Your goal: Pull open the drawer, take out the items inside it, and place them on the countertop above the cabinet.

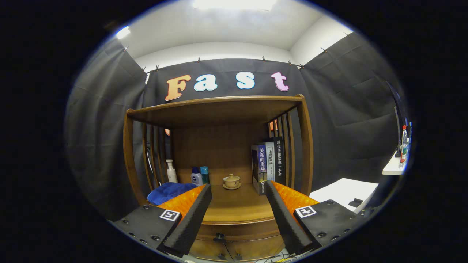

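**Claw spread before the closed drawer**

The claw (237,219) is held spread wide, with nothing between its fingers. Below and between the fingertips the drawer (234,239) is seen in the front of the wooden cabinet (305,146); it is closed, with a curved brown front and a small dark knob (219,236) at its middle. Above it the worktop (237,208) ends in a rounded front edge, and its middle part is bare. On the worktop are seen a blue cloth (166,191) at the left, a white pump bottle (170,171), two small bottles (200,176), a lidded tea cup (231,181) on a saucer, and upright books (267,166) at the right. The book spines carry Chinese writing.
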The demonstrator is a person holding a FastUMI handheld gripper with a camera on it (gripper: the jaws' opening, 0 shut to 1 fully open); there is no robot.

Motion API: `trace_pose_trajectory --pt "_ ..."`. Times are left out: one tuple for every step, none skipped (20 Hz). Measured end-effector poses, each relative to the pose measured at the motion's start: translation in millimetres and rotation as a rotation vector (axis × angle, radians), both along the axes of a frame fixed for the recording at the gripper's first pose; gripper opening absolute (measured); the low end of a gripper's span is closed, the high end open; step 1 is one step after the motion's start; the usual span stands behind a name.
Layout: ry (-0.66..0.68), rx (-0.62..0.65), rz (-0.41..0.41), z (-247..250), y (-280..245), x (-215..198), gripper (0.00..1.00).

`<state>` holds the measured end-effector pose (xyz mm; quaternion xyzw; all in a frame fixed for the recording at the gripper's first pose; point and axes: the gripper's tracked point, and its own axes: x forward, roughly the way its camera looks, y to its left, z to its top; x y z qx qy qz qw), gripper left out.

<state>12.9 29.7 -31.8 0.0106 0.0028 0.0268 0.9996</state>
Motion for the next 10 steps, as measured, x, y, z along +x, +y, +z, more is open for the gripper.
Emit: trace_pose_trajectory --pt "0.004 0.003 0.001 -7.0 1.9 0.8 0.98" --pt "0.01 0.006 -0.001 -14.6 3.5 3.3 0.98" --pt "0.016 0.009 0.0 -22.9 5.7 5.5 0.98" --pt "0.023 0.012 0.005 -33.1 9.1 6.9 0.98" --pt "0.031 0.015 0.015 -43.5 14.2 9.6 0.98" --pt "0.042 0.02 0.024 -55.1 17.9 13.0 0.98" --pt "0.052 0.031 0.027 -66.4 20.9 16.4 0.98" --pt "0.062 0.035 0.033 -77.2 22.5 17.9 0.98" --pt "0.071 0.048 0.038 -86.8 25.3 21.0 0.98" --pt "0.081 0.056 0.037 -99.4 26.6 24.6 0.98"
